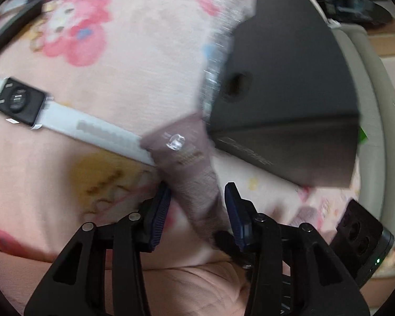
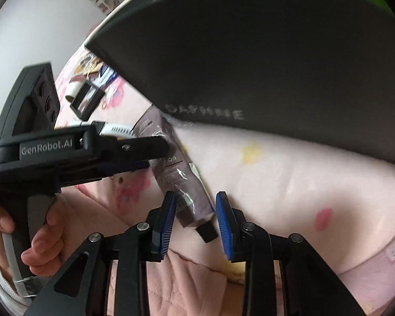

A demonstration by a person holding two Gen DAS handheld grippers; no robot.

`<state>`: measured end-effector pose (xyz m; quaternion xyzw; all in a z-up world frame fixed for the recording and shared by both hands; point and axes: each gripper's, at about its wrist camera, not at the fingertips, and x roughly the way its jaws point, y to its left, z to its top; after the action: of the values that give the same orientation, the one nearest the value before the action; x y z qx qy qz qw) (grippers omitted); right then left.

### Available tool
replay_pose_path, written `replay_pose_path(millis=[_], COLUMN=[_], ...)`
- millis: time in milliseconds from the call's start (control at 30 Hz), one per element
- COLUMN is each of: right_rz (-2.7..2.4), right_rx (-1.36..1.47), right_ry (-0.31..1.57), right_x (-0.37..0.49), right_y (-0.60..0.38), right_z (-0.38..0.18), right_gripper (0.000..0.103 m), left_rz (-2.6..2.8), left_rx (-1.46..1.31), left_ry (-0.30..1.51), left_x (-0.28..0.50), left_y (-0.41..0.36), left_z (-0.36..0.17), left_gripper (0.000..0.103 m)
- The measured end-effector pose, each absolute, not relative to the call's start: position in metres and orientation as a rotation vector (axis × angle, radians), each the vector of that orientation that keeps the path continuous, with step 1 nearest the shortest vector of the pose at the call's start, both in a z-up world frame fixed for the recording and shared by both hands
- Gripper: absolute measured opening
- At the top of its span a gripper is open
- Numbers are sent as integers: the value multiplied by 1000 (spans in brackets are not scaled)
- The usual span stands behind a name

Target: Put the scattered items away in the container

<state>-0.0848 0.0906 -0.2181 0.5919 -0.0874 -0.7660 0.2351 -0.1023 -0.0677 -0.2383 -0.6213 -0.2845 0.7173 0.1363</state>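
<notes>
A mauve cosmetic tube (image 1: 189,163) lies on the pink blanket, its flat end by the dark box (image 1: 289,92). My left gripper (image 1: 197,210) is open around the tube's lower body, pads (image 1: 162,210) apart from it. In the right wrist view the tube (image 2: 176,168) runs down to its black cap (image 2: 206,230), which sits between the open blue pads (image 2: 168,221) of my right gripper (image 2: 196,222). The left gripper (image 2: 155,152) reaches the tube's middle from the left. A white smartwatch (image 1: 21,101) lies to the left.
The dark grey box (image 2: 263,65) looms above the tube. A small framed picture (image 2: 87,100) and other small items lie further back on the blanket. The right gripper's body (image 1: 360,239) shows at lower right in the left wrist view.
</notes>
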Motion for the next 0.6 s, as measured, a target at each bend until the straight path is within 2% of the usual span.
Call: replay_pose_path(millis=[200,367,500,600], right_rz=[-2032,-2004,-2080,-2080], right_rx=[1606,1575,1578,1599], right_ry=[-292,-338,-271,-277], right_x=[-76,-76,-78,-79], right_y=[93,100,91,100], right_z=[-218,-205,-202,-203], right_gripper=[30,30,30,31], left_rz=[2071,2068,2065,2074], left_rx=[-1737,-1827,-1743,-1719], left_ry=[-850,-729,-799,-779], left_x=[-93,-93,-90,-91], left_y=[-73,-58,-62,-61], left_z=[-229,-236,-232,-228], left_gripper=[44,40,40,40])
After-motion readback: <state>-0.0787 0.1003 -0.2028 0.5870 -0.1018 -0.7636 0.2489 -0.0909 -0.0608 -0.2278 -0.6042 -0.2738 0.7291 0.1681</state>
